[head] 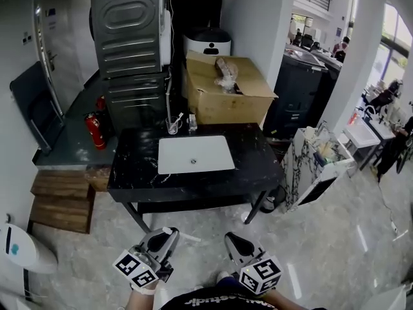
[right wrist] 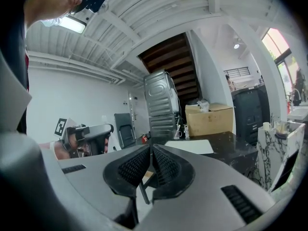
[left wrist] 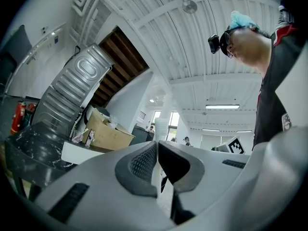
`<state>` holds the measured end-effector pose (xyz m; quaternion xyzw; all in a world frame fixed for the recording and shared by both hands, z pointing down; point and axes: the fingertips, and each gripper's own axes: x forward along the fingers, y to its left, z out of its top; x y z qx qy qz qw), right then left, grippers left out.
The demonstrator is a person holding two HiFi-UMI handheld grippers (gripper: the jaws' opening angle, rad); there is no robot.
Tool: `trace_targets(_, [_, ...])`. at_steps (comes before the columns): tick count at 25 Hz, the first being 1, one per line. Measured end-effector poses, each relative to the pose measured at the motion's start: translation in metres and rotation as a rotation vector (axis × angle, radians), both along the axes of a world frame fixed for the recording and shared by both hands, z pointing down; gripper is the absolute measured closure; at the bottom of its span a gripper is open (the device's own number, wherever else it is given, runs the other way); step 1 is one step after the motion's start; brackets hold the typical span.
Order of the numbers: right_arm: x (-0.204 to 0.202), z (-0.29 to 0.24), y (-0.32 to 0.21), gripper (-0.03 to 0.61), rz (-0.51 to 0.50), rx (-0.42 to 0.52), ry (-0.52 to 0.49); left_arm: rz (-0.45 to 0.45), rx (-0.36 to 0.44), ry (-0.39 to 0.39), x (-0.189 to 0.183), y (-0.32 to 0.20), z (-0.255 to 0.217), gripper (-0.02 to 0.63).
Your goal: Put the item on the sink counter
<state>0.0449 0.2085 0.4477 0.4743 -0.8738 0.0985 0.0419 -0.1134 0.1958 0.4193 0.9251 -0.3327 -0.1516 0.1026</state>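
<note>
While the left gripper [head: 168, 233] pinches a thin white stick [head: 190, 237] low over the floor [head: 322, 237] and the right gripper [head: 231, 239] hangs pressed together, empty, we're at the carry, and next it needs a reach forward to the sink counter [head: 132, 166]

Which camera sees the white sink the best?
The head view: it looks down on the whole sink, drain included, set in the black counter. Both gripper views sit low, so the left one shows only its side edge and the right a thin slanted sliver.
</note>
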Motion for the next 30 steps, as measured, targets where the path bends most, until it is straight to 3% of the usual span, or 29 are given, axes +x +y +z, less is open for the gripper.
trace_targets(14, [-0.010, 0.008, -0.059, 0.538, -0.040, -0.004, -0.001, -0.040, -0.016, -0.020, -0.007, -0.043, 0.008, 0.591])
trace_targets(30, [0.047, -0.016, -0.241, 0.538, -0.091, 0.064, -0.031, -0.100, 0.017, -0.080, 0.053, -0.212, -0.013, 0.591])
